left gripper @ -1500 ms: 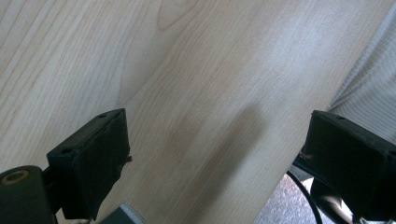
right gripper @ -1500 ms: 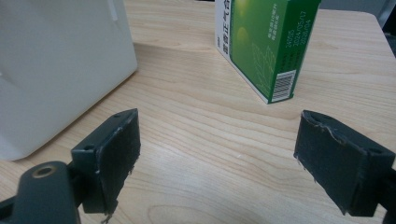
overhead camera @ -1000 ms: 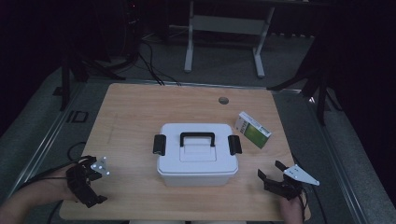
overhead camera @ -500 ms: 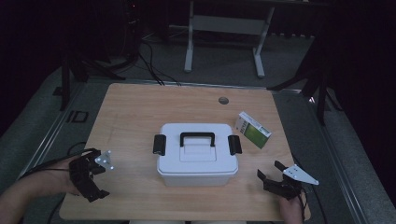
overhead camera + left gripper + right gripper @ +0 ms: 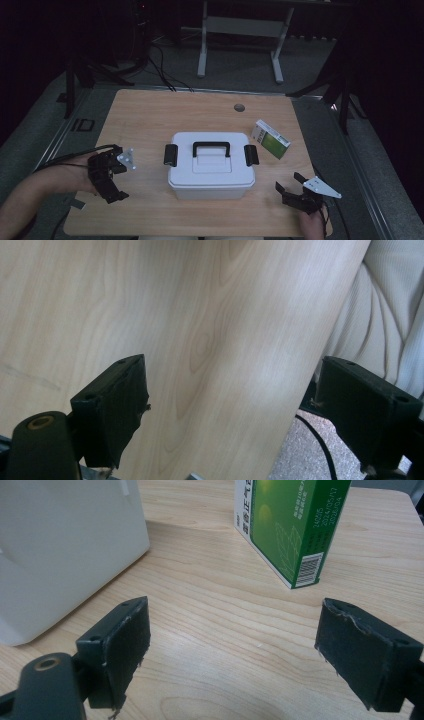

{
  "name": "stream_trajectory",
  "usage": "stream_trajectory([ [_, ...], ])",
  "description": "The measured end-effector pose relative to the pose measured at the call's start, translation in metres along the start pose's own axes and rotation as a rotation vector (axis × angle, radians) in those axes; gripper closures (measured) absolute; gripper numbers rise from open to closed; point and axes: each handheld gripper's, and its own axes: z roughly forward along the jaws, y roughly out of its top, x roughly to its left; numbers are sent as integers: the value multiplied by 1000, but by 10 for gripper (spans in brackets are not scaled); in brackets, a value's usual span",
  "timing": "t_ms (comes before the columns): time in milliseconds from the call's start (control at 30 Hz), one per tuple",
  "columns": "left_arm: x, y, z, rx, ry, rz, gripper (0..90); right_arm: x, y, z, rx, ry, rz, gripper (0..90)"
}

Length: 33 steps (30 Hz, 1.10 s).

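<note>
fingers first: your right gripper has its black pads standing wide apart with nothing between them, resting low at the near right corner of the pale wooden table. your left gripper at the near left corner is just as wide apart and empty, and it looks down past the table's near edge toward your lap, not at any object.

from the right gripper, the white plastic storage box with a black carry handle and black side latches sits at about ten o'clock, close by; in the right gripper view its white wall fills the upper left. its long axis runs nine to three across the table, with one latch at each end.

farther out, at about twelve o'clock from the right pads, lies the green and white cardboard carton, just off the box's far right corner and apart from it. its long side runs roughly from ten to four in the high view.

i judge the right hand is the nearer one to the carton, with a clear straight line ahead. for the box, each hand faces its own latch.
</note>
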Motion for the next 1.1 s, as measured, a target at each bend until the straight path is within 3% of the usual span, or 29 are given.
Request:
stream_trajectory([
  [400,3,46,-12,9,-1,72,139,0,0,0,4,1,-5,138],
  [733,6,77,-12,23,-11,113,142,0,0,0,5,3,-11,138],
  [933,5,96,-14,38,4,160,147,0,0,0,-2,5,-6,138],
  [1100,5,107,-12,47,-1,171,148,0,0,0,-1,6,-5,138],
])
